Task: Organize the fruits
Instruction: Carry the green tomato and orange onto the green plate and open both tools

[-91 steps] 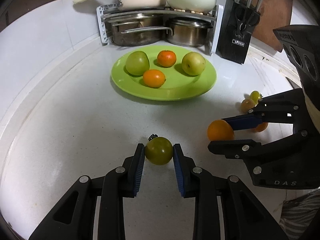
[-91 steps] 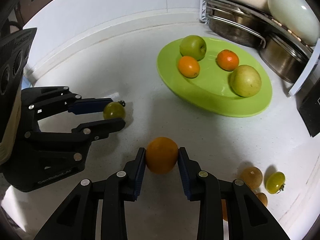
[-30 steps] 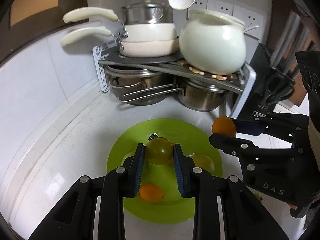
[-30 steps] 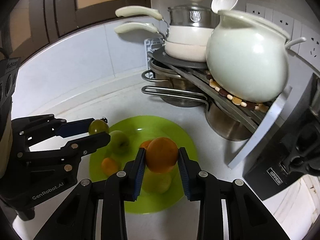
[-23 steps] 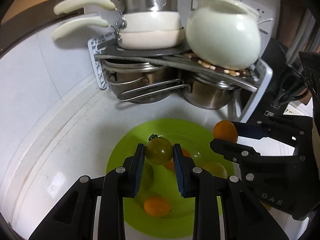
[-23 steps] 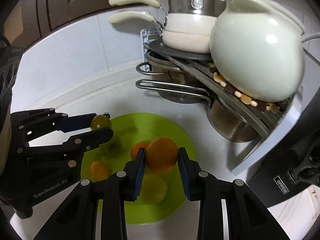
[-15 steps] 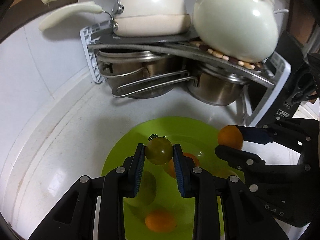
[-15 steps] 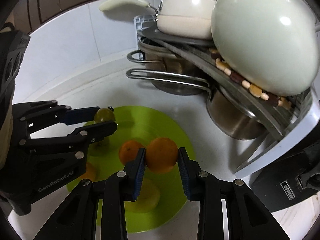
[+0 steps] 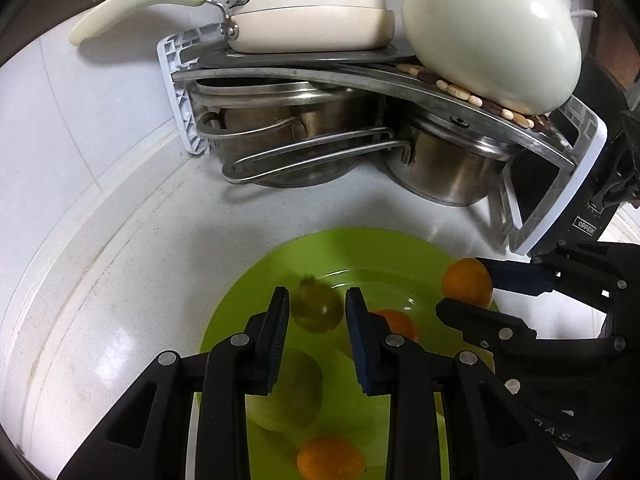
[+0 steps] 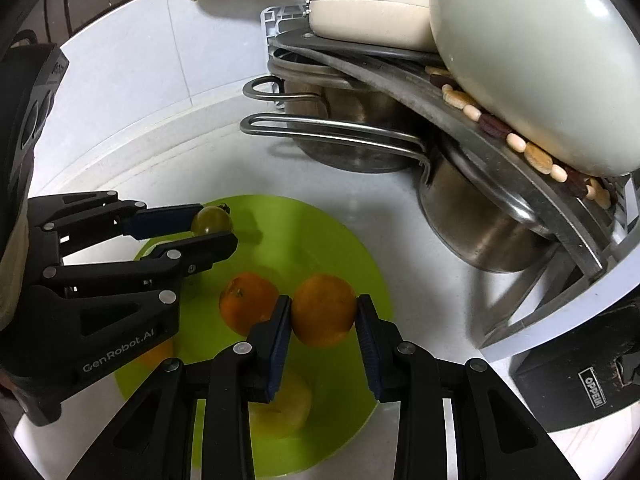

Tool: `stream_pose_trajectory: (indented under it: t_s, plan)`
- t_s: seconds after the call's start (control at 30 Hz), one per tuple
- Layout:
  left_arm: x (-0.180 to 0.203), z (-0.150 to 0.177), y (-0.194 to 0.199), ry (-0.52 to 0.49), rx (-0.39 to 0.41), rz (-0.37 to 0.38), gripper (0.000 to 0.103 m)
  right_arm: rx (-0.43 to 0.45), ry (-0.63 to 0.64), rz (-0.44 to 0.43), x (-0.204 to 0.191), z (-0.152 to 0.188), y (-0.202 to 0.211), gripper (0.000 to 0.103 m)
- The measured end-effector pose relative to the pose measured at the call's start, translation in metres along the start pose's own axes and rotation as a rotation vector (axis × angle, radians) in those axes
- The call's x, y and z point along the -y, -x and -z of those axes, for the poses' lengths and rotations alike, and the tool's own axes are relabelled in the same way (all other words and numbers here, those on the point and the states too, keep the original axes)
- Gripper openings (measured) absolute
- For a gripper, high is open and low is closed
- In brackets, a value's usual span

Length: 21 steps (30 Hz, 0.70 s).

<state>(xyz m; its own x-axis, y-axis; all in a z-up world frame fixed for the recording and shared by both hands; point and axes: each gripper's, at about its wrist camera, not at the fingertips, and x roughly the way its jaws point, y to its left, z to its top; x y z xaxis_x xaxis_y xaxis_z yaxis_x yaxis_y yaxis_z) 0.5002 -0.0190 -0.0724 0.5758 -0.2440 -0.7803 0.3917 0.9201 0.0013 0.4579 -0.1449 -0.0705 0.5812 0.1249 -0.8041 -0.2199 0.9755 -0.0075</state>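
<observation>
My left gripper hangs over the lime green plate; the green tomato sits blurred between its jaws, which stand slightly wider than it. My right gripper is shut on an orange above the plate. It shows at the right of the left wrist view. On the plate lie a green apple, two small oranges and a yellow apple. The left gripper with the tomato shows in the right wrist view.
A pot rack with steel pots, cream pans and a white kettle stands just behind the plate. A black knife block stands at the right. White counter lies to the left.
Both grippers have moved forward and down over the plate. The left jaws have parted a little and the tomato now looks blurred and lower between them. The right gripper still holds the orange.
</observation>
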Motion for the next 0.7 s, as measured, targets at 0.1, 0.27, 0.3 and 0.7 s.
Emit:
stream_pose_trajectory:
  t_s: [0.1,0.27,0.3,0.7]
  plan:
    - [0.000,0.000,0.002,0.001,0.000,-0.002,0.031,0.002,-0.008,-0.006,0.001,-0.001,0.000,0.034]
    - [0.000,0.002,0.010,0.009,0.010,-0.007,0.036,0.011,-0.009,-0.003,0.003,0.001,0.006,0.034]
    - [0.000,0.003,0.012,0.009,0.012,-0.010,0.036,0.013,-0.009,-0.004,0.003,0.002,0.007,0.034]
    - [0.007,0.015,0.065,0.046,0.101,-0.032,0.044,0.093,-0.018,-0.015,-0.007,0.012,0.052,0.034]
